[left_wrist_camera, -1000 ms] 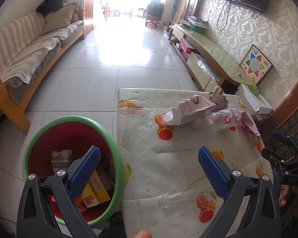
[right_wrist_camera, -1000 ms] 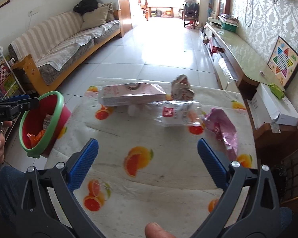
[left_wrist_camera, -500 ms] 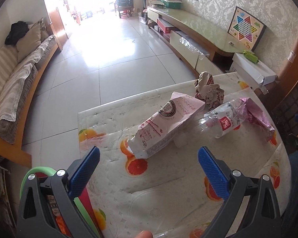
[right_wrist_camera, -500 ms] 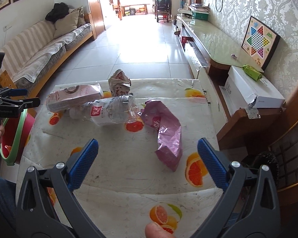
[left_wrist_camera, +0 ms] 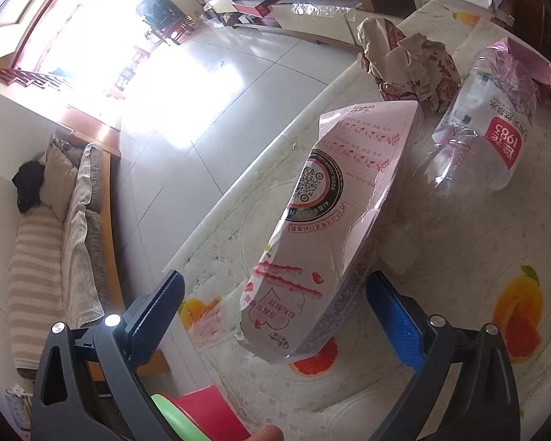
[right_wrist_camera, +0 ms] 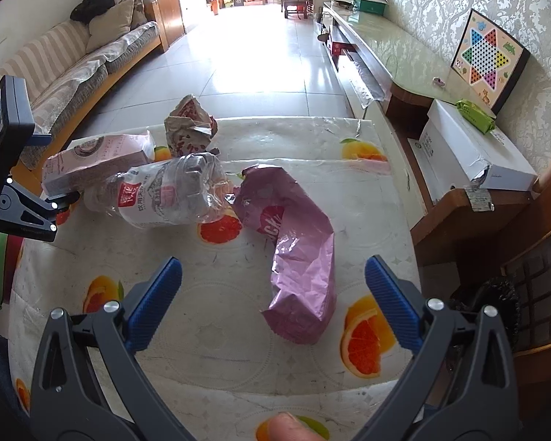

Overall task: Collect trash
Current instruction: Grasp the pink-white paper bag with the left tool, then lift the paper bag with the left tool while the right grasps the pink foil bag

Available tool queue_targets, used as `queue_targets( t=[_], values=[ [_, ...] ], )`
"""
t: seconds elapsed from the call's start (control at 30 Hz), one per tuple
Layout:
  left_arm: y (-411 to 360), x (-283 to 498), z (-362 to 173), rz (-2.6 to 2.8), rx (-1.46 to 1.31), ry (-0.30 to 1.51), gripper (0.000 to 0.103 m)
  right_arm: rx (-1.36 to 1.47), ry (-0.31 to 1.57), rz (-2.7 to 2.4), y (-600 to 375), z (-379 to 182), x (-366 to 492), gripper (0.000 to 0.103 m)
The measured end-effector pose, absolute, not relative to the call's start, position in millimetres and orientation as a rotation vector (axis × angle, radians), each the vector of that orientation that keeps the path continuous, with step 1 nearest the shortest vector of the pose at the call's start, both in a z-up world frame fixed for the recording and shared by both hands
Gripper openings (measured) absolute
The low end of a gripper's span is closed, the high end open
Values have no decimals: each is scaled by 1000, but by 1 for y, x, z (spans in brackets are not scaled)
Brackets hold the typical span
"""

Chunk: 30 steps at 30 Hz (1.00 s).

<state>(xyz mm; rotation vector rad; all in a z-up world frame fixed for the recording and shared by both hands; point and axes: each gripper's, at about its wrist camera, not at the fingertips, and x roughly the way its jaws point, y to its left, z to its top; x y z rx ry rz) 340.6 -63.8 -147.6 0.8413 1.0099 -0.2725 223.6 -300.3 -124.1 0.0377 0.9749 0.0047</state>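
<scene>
The pink carton (left_wrist_camera: 323, 228) lies on its side on the fruit-print table (right_wrist_camera: 209, 316), long axis running away from the left gripper (left_wrist_camera: 275, 312), near end between its spread-apart tongs, while the right gripper (right_wrist_camera: 273, 294) hovers wide too over the purple bag (right_wrist_camera: 297, 257).

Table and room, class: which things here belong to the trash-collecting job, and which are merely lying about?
For the job:
pink carton
crushed bottle
purple wrapper
crumpled paper bag
red bin

Lying about:
sofa
checkers board
white box
</scene>
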Motion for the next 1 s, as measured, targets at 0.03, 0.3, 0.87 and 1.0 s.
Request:
queue_targets(
  t=[0.03, 0.3, 0.87, 1.0],
  values=[
    [-66, 343, -148, -274, 845, 1010, 95, 36, 976, 5, -300, -125, 226, 98],
    [-74, 356, -154, -295, 858, 1014, 62, 35, 991, -26, -304, -137, 240, 98],
    [-47, 340, -144, -296, 635, 1027, 47, 77, 1077, -59, -310, -168, 257, 50],
    [-45, 332, -144, -286, 635, 1017, 47, 79, 1086, -60, -311, -169, 252, 37]
  ],
)
